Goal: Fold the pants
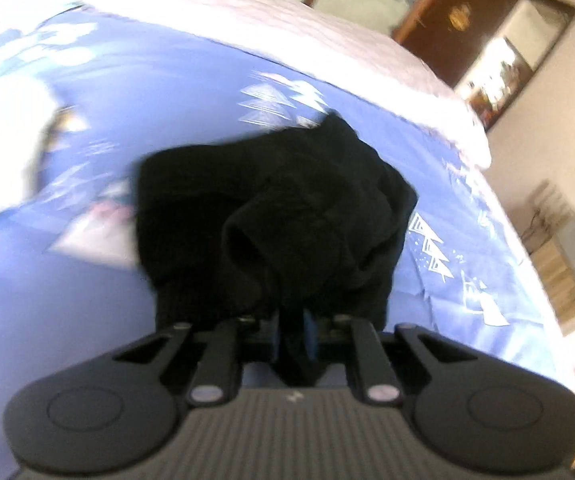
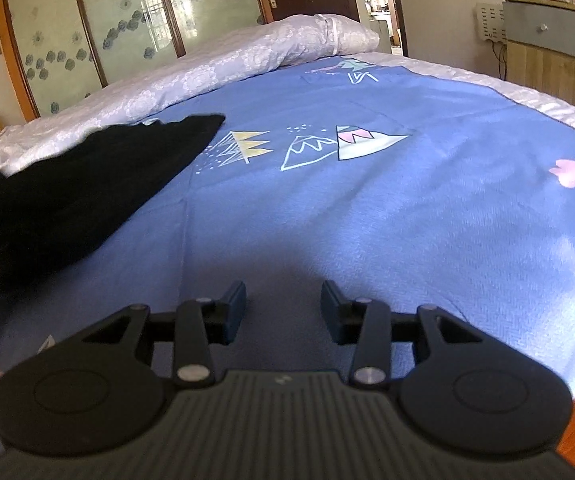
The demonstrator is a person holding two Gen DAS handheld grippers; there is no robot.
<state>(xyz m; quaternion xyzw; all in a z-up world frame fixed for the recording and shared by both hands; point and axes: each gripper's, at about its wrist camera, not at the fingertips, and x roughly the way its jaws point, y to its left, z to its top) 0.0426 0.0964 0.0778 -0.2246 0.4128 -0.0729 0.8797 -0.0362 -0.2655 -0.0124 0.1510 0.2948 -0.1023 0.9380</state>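
Blue printed bedspread (image 2: 367,208) covers the bed beneath both my claws. My left gripper (image 1: 293,340) is clamped on a bunched fold of the black pants (image 1: 271,208), which heap away toward twelve o'clock in its view. My right gripper (image 2: 283,308) hovers with fingers apart, holding nothing; from there the pants (image 2: 67,192) lie at nine to ten o'clock, long axis running toward one o'clock. I judge a one-handed pull could drag the cloth into a crumple, or the thin pinch could slip.
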